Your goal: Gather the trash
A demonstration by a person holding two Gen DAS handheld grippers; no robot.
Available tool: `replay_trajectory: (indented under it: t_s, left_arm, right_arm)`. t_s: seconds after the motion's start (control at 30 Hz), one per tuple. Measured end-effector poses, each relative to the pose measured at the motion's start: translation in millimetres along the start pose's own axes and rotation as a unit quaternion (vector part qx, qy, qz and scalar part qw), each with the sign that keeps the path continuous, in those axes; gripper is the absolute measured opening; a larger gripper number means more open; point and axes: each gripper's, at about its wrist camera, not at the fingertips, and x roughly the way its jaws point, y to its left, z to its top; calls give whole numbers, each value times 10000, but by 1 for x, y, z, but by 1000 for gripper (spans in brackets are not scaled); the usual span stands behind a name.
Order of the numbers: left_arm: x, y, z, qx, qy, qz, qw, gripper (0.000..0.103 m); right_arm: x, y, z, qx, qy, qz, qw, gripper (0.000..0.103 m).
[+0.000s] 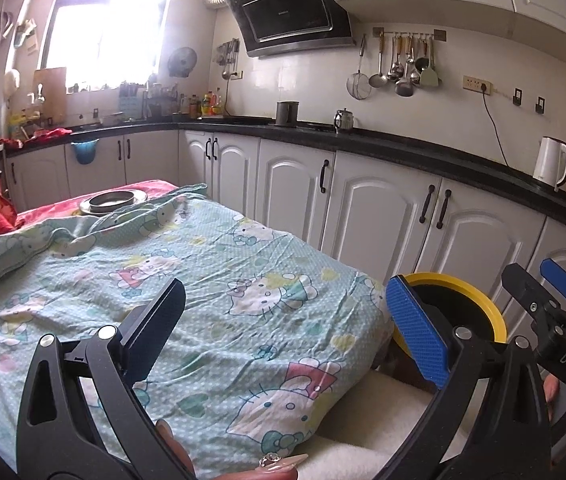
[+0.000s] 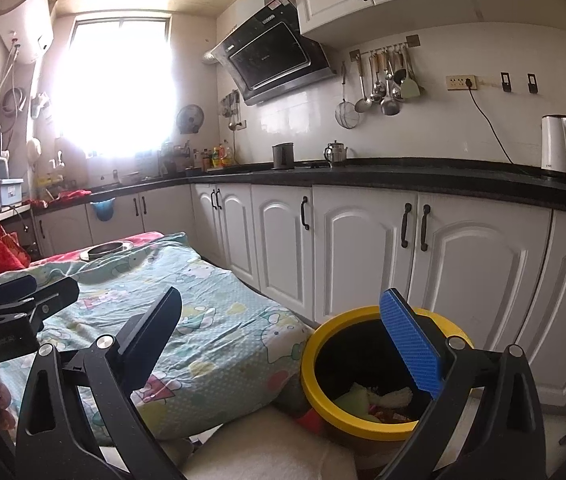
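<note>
A black bin with a yellow rim [image 2: 323, 396] stands on the floor by the table's near right corner; it holds crumpled trash [image 2: 383, 398] in white, green and red. It also shows in the left wrist view [image 1: 497, 320]. My left gripper [image 1: 287, 324] is open and empty above the Hello Kitty cloth [image 1: 203, 280]. My right gripper [image 2: 287, 340] is open and empty, its blue finger [image 2: 411, 344] over the bin's mouth. The right gripper shows at the right edge of the left wrist view [image 1: 551, 292]. The left gripper shows at the left edge of the right wrist view [image 2: 23, 300].
A metal dish [image 1: 113, 201] sits at the table's far end on red cloth. White cabinets [image 2: 363, 248] under a black counter [image 2: 403, 172] run along the right. A white kettle [image 2: 559, 146] stands on the counter. A white cushion [image 2: 275, 448] lies at the near edge.
</note>
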Motion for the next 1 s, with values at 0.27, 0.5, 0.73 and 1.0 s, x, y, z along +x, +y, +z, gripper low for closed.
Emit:
replay_trajectory:
  t_s: [0.27, 0.5, 0.73, 1.0]
  left_arm:
    - [0, 0, 0, -8, -11, -22, 10000, 92]
    - [-1, 0, 1, -7, -22, -38, 10000, 92]
    - [-2, 0, 1, 1, -11, -34, 10000, 92]
    - [-2, -1, 1, 10, -11, -26, 10000, 92]
  right_arm:
    - [0, 1, -1, -22, 12, 5, 10000, 97]
    - [0, 2, -1, -65, -7, 25, 10000, 97]
    - [0, 2, -1, -56, -12, 39, 10000, 97]
    - [0, 3, -1, -63, -7, 37, 10000, 97]
